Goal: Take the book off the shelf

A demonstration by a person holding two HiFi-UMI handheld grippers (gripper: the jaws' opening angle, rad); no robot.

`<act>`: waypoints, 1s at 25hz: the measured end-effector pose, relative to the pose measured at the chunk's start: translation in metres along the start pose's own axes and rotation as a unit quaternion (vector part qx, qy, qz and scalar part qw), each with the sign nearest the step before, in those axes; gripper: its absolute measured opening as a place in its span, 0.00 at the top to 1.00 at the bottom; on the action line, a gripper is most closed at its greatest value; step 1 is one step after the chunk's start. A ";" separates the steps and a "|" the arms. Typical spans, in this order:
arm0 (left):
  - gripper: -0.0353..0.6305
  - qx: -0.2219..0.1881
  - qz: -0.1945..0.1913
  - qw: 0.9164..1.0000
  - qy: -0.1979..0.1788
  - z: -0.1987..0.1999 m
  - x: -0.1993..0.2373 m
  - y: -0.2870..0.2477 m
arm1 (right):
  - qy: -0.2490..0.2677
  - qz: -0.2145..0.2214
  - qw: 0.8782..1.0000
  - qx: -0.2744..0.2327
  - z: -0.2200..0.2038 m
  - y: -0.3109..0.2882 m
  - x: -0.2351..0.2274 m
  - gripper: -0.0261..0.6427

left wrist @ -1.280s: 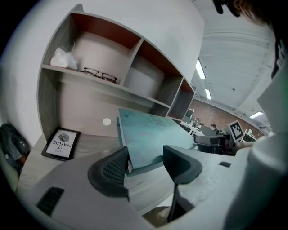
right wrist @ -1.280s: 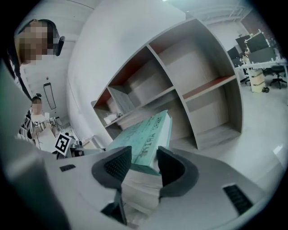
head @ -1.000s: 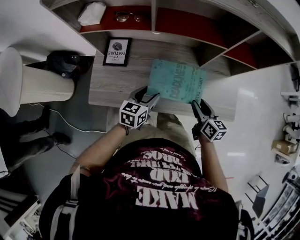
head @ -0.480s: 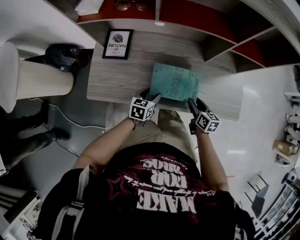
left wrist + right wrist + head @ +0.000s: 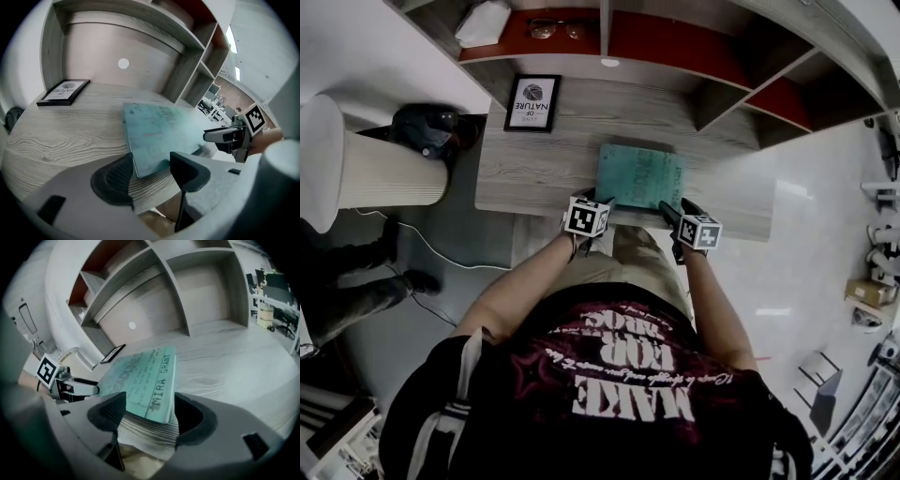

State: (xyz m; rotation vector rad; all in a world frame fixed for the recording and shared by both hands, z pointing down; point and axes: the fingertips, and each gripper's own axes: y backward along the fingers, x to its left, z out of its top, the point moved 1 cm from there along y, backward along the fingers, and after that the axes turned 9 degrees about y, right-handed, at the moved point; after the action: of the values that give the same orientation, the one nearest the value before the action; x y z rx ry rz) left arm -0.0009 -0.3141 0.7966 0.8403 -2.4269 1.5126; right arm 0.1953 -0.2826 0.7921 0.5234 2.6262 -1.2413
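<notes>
A teal book lies flat on the grey wooden desk surface below the shelves, its near edge close to the desk's front edge. My left gripper is at the book's near left corner. In the left gripper view that corner sits between the spread jaws, beside the left pad with bare wood up to the other finger. My right gripper is at the near right corner. Its jaws are opening wide, with the book's spine corner between them.
A framed print lies at the desk's back left. Shelf compartments above hold a white cloth and glasses. A white cylinder and a dark object stand left of the desk. Someone's shoes are on the floor.
The book has come down from a raised, tilted pose to lie flat on the desk. Both grippers drew back toward the front edge, and the right jaws widened.
</notes>
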 end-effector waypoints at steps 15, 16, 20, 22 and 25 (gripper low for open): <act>0.93 -0.367 -0.030 0.917 -0.156 0.177 -0.090 0.287 | 0.216 -0.001 0.924 -0.316 0.208 0.231 0.116 0.96; 0.93 -0.385 -0.034 0.909 -0.159 0.185 -0.099 0.305 | 0.218 -0.007 0.918 -0.330 0.219 0.245 0.120 0.96; 0.94 -0.432 -0.044 0.884 -0.172 0.205 -0.123 0.358 | 0.228 -0.035 0.902 -0.365 0.255 0.289 0.135 0.96; 0.94 -0.449 -0.033 0.871 -0.198 0.210 -0.131 0.373 | 0.228 -0.042 0.897 -0.377 0.266 0.305 0.138 0.96; 0.94 -0.447 -0.018 0.863 -0.234 0.205 -0.138 0.376 | 0.228 -0.050 0.894 -0.382 0.273 0.317 0.142 0.96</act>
State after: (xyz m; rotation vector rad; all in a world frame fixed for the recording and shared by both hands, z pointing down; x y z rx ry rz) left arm -0.0570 -0.3159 0.3506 1.0573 -2.9269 0.0219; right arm 0.1947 -0.2747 0.3504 0.5681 3.2330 -0.0034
